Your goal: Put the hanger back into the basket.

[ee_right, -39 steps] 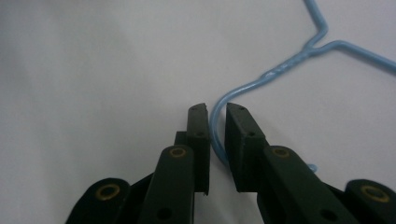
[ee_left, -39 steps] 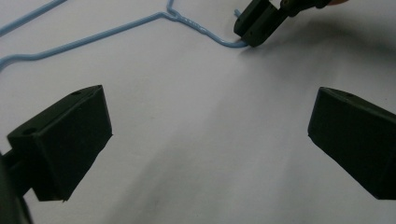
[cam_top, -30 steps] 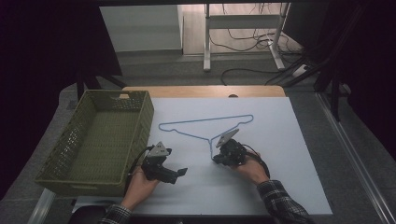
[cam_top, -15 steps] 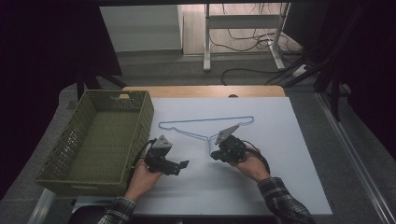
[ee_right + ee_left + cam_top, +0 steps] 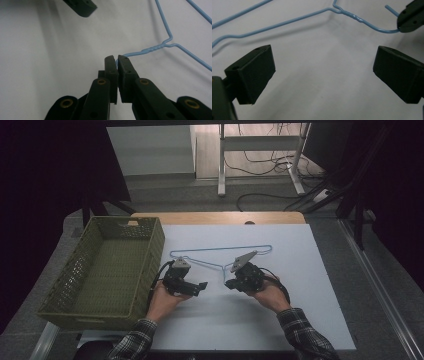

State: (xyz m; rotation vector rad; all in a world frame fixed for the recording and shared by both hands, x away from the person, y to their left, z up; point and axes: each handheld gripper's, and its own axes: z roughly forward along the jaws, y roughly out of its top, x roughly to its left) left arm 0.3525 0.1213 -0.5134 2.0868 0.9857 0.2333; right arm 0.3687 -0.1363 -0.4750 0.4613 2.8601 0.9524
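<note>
Since the earlier frame the left hand-held gripper [image 5: 199,285] has slid toward the right one. High view: right hand-held gripper [image 5: 229,284] sits at the hook end of the thin blue wire hanger [image 5: 220,251] on the white tabletop [image 5: 310,290]; green plastic basket [image 5: 150,245] well left, nothing in it. Left gripper view: jaws released, hanger ahead of them, untouched. Right gripper view: jaws clenched on the hook. Grasp done, probably basket placement left.
</note>
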